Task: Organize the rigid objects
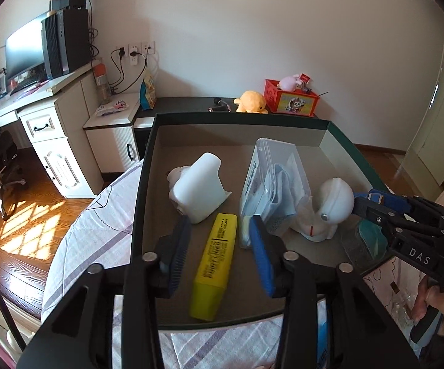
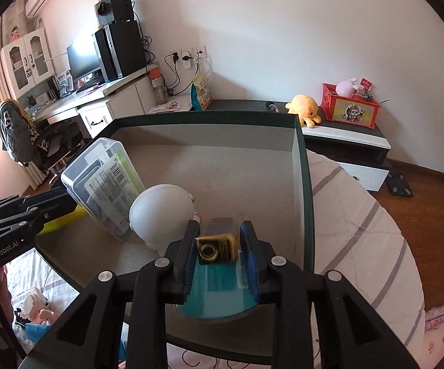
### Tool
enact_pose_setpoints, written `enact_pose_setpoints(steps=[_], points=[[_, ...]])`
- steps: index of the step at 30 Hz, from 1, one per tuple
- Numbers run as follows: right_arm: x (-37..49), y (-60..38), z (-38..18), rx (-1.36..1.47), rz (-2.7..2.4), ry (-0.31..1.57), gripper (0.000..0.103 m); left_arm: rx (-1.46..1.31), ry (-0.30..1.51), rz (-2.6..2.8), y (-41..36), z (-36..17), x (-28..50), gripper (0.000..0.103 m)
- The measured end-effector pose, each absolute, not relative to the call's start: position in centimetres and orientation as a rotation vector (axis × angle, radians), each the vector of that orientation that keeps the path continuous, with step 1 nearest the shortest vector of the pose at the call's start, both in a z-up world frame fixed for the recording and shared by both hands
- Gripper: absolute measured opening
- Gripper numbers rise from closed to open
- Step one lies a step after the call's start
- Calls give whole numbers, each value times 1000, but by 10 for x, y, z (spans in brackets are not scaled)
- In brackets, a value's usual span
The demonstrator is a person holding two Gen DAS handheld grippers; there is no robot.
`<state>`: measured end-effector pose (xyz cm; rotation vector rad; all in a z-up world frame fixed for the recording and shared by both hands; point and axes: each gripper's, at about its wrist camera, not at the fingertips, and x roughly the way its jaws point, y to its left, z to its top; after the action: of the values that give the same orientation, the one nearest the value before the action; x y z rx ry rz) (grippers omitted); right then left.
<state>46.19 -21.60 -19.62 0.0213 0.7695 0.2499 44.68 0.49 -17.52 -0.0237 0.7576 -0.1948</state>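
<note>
A shallow box with a dark green rim [image 1: 143, 184] [image 2: 306, 184] lies on the bed. A yellow highlighter [image 1: 214, 264] lies on its floor between the fingers of my left gripper [image 1: 220, 221], which is open with gaps on both sides. Behind it stand a white plastic holder [image 1: 197, 184], a clear plastic case [image 1: 271, 184] [image 2: 105, 181] and a white round figure [image 1: 335, 203] [image 2: 160, 212]. My right gripper [image 2: 220, 227] [image 1: 358, 200] is open over a teal packet [image 2: 219, 289] [image 1: 371, 241] with a gold and black piece, which rests on the box floor.
The box sits on a striped bedsheet [image 2: 360, 230]. A low cabinet [image 2: 354, 144] beyond carries a yellow plush [image 2: 303, 107] and a red box [image 2: 349, 107]. A desk with a monitor [image 1: 25, 52] is at the left. A person's hand [image 1: 437, 307] holds the right gripper.
</note>
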Motion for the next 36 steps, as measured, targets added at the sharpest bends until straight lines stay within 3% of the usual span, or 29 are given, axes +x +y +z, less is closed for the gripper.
enact_pose_setpoints(steps=[4, 5, 6, 10, 13, 14, 15, 25, 36], points=[[438, -219, -182, 17, 199, 718, 68, -27, 661, -187, 8, -154, 410, 78], [428, -219, -176, 12, 189, 699, 80, -23, 638, -180, 9, -148, 398, 89], [418, -219, -170, 9, 183, 678, 83, -23, 614, -171, 11, -143, 386, 94], [368, -215, -145, 1, 184, 598, 85, -34, 532, -144, 14, -125, 330, 100], [330, -208, -129, -5, 170, 554, 93, -33, 502, -118, 15, -115, 292, 103], [316, -206, -125, -1, 170, 533, 101, -37, 497, -122, 16, -112, 281, 103], [304, -206, -120, 3, 174, 514, 103, -46, 491, -128, 17, -109, 269, 103], [202, -189, -97, 4, 172, 422, 103, 6, 386, -105, 12, -87, 172, 103], [152, -187, -85, -10, 146, 364, 103, 27, 316, -69, 5, -71, 128, 103]])
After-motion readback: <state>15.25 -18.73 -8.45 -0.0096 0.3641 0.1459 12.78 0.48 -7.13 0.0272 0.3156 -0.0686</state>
